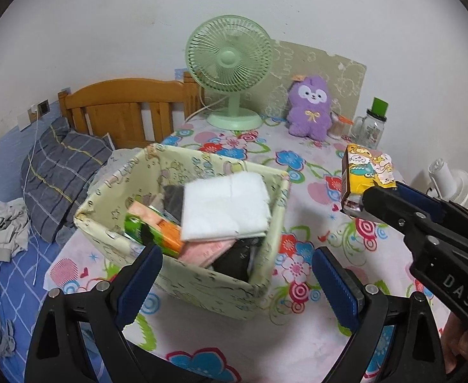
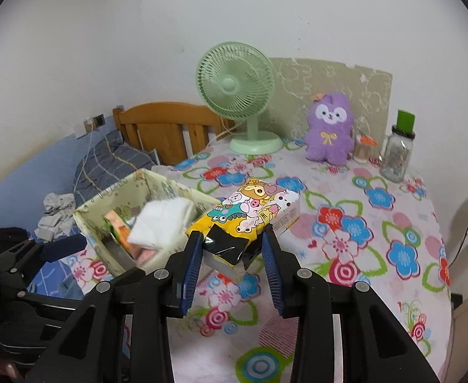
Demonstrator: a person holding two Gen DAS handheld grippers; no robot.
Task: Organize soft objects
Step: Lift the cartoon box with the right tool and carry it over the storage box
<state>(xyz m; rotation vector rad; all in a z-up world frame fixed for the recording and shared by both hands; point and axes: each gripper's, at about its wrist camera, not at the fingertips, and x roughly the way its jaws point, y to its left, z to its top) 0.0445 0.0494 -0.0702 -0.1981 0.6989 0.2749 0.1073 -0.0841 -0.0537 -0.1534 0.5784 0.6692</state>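
Observation:
A pale fabric storage box [image 1: 182, 274] [image 2: 96, 233] stands on the flowered table, holding a white folded pad [image 1: 226, 206] [image 2: 160, 223], an orange-green pack [image 1: 155, 228] and other soft packs. My right gripper [image 2: 232, 242] [image 1: 361, 199] is shut on a yellow cartoon tissue pack [image 2: 249, 214] [image 1: 366, 169], lifted above the table to the right of the box. My left gripper [image 1: 234, 265] hangs open over the box's near wall with nothing between its fingers. A purple plush toy [image 1: 310, 111] [image 2: 329, 127] sits at the back of the table.
A green desk fan [image 1: 230, 70] [image 2: 237, 95] stands at the back, a glass jar [image 1: 372, 124] [image 2: 398, 153] with a green lid at the back right. Left of the table lies a bed with a wooden headboard [image 1: 122, 105], a grey pillow [image 1: 58, 172] and crumpled clothes.

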